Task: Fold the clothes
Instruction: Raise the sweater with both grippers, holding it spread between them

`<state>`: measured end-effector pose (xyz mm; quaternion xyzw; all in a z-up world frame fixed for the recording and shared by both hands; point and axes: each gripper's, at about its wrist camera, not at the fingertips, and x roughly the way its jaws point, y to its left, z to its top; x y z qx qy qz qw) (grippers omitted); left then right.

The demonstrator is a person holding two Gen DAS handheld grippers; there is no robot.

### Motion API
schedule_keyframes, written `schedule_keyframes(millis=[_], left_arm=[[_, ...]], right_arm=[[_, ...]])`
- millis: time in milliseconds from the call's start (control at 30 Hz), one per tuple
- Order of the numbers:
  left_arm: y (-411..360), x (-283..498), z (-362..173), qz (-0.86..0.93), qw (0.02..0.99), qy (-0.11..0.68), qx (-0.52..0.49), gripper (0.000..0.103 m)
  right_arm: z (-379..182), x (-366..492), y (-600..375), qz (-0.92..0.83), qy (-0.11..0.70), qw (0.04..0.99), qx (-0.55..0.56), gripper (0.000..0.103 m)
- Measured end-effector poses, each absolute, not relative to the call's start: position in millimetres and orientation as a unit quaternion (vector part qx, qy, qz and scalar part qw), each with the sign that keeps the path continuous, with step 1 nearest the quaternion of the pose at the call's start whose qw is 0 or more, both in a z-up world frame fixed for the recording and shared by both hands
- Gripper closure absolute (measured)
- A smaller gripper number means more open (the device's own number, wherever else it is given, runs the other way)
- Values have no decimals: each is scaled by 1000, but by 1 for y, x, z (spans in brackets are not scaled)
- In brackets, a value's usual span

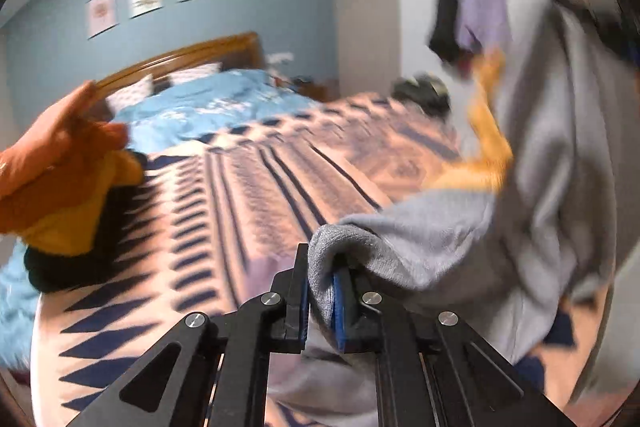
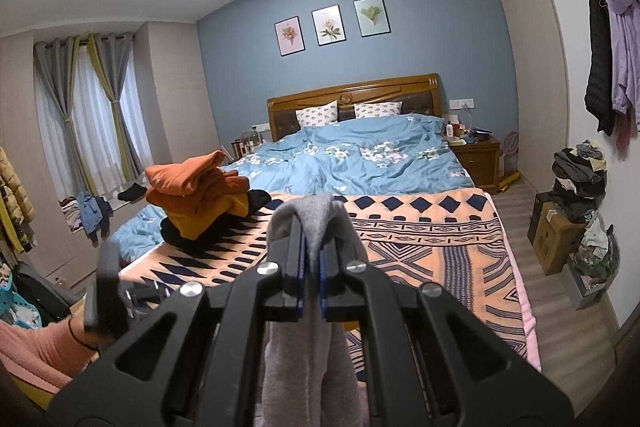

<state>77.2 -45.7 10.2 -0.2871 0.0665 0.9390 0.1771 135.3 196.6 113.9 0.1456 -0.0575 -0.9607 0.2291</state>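
Observation:
A grey sweatshirt point(image 1: 540, 163) hangs over the patterned orange blanket point(image 1: 248, 187), with an orange-yellow lining showing point(image 1: 488, 131). My left gripper point(image 1: 320, 291) is shut on a grey hem of it, the cloth bulging over the right finger. In the right wrist view my right gripper point(image 2: 313, 259) is shut on another fold of the grey sweatshirt point(image 2: 308, 215), which drapes down below the jaws. The left gripper point(image 2: 104, 291) shows blurred at the lower left, held by a hand in a pink sleeve point(image 2: 36, 351).
A pile of folded orange, yellow and black clothes point(image 2: 200, 195) sits on the blanket's left part. Behind lies a blue duvet point(image 2: 352, 159) and a wooden headboard. Coats hang on the right wall point(image 2: 612, 59). Boxes and clothes are stacked at the right point(image 2: 572, 211).

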Motion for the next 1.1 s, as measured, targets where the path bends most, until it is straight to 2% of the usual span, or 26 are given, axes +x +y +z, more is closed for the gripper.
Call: schedule_keyframes(millis=[167, 400, 867, 1000, 1100], left_arm=[[-92, 84, 63, 959, 156, 3, -235, 95], [-138, 98, 125, 976, 144, -37, -158, 95], [-164, 180, 250, 992, 125, -20, -17, 98], [-156, 166, 241, 988, 145, -20, -47, 98], [-141, 129, 194, 977, 169, -21, -127, 98]], right_arm=[[126, 145, 196, -963, -57, 235, 123, 97], [167, 173, 189, -967, -46, 244, 61, 97], [242, 226, 193, -965, -46, 255, -34, 97], [238, 209, 186, -963, -38, 268, -12, 97], [201, 163, 176, -960, -44, 268, 64, 97]])
